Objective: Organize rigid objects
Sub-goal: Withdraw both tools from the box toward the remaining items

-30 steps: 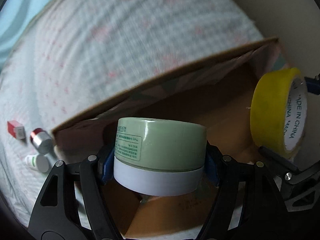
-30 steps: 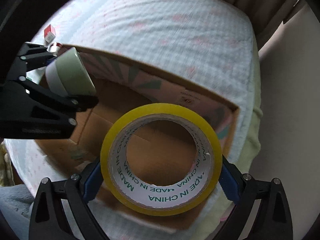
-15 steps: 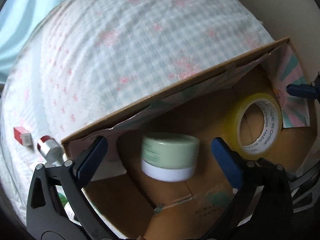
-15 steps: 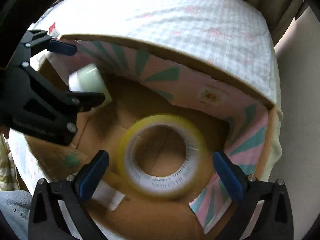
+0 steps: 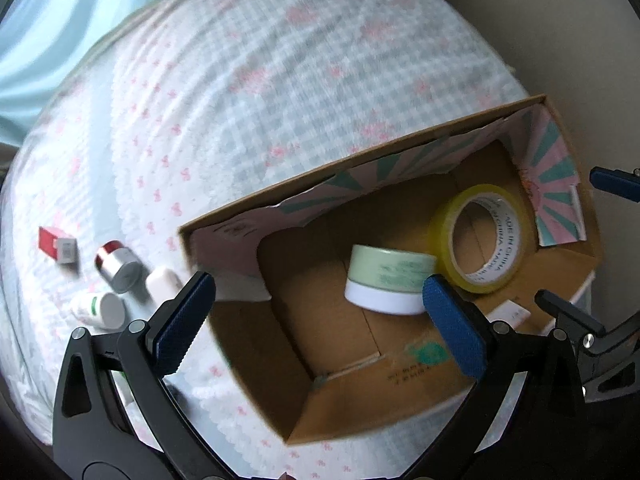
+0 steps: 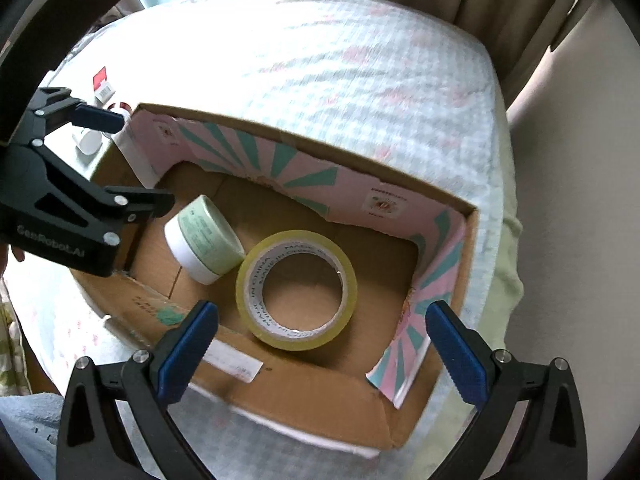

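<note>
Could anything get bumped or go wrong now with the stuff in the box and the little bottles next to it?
The green jar lies tilted against the yellow tape roll, so it might roll if the cardboard box shifts on the soft bedspread. The small bottles sit right beside the open left tongs; a careless reach could knock them away.

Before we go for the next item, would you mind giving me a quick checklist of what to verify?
1. Left claw open and free of load: ok.
2. Right claw open and free of load: ok.
3. Green jar inside the cardboard box: ok.
4. Yellow tape roll in the box, beside the jar: ok.
5. Small containers on the cloth left of the box, not yet packed: not ok.
6. Jar and tape touching or apart: cannot tell.
</note>
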`<action>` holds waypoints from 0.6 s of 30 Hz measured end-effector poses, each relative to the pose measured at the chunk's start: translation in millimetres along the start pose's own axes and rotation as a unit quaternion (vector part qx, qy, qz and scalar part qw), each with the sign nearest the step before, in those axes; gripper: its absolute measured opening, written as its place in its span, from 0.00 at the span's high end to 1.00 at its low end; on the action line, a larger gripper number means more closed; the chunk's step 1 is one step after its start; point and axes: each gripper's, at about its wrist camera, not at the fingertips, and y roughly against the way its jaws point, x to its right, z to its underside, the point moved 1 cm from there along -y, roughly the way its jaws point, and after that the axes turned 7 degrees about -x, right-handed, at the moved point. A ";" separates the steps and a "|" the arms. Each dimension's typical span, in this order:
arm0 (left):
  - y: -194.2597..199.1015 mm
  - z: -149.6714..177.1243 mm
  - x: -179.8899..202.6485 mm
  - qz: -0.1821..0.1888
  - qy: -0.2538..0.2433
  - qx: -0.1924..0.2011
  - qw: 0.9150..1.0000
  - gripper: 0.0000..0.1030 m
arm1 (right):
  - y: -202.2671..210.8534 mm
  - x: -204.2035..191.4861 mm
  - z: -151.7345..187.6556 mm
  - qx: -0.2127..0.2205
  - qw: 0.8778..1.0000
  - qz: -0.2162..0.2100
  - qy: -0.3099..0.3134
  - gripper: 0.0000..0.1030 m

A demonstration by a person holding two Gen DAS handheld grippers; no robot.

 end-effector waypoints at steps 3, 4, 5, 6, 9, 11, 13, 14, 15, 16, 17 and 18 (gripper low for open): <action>28.6 15.1 -5.5 -0.001 0.004 0.021 1.000 0.00 | 12.8 -2.1 0.0 0.007 1.000 0.006 0.001 0.00; 34.9 18.2 -6.8 -0.001 0.006 0.025 1.000 0.00 | 20.5 -3.3 0.6 0.012 1.000 0.005 -0.002 0.00; 42.2 23.6 -9.8 -0.001 0.009 0.030 0.999 0.00 | 25.7 -4.0 0.6 0.016 1.000 0.004 -0.005 0.00; 49.7 27.7 -13.3 -0.004 0.014 0.036 0.999 0.00 | 35.3 -6.1 0.6 0.023 1.000 0.001 -0.010 0.00; 73.3 43.9 -29.0 -0.007 0.031 0.053 0.998 0.00 | 52.5 -12.5 -1.1 0.047 0.999 0.001 -0.019 0.00; 87.6 57.0 -42.8 -0.008 0.044 0.064 0.997 0.00 | 67.4 -21.9 -6.3 0.063 0.998 0.010 -0.019 0.00; 100.7 72.4 -60.2 -0.013 0.059 0.073 0.996 0.00 | 81.9 -33.7 -12.1 0.079 0.997 0.015 -0.017 0.00; 102.8 76.9 -67.3 -0.014 0.064 0.075 0.995 0.00 | 86.8 -37.7 -14.9 0.084 0.996 0.016 -0.016 0.00; 108.3 84.6 -76.6 -0.016 0.071 0.078 0.994 0.00 | 96.3 -46.5 -18.7 0.092 0.995 0.019 -0.013 0.00; 114.4 93.6 -87.6 -0.016 0.080 0.082 0.993 0.00 | 102.2 -52.6 -20.2 0.096 0.995 0.021 -0.012 0.00; 119.0 100.2 -95.5 -0.016 0.087 0.085 0.992 0.00 | 111.5 -61.6 -23.4 0.103 0.994 0.021 -0.009 0.00; 124.6 108.1 -105.0 -0.015 0.095 0.090 0.991 0.00 | 115.8 -66.3 -25.2 0.107 0.994 0.020 -0.008 0.00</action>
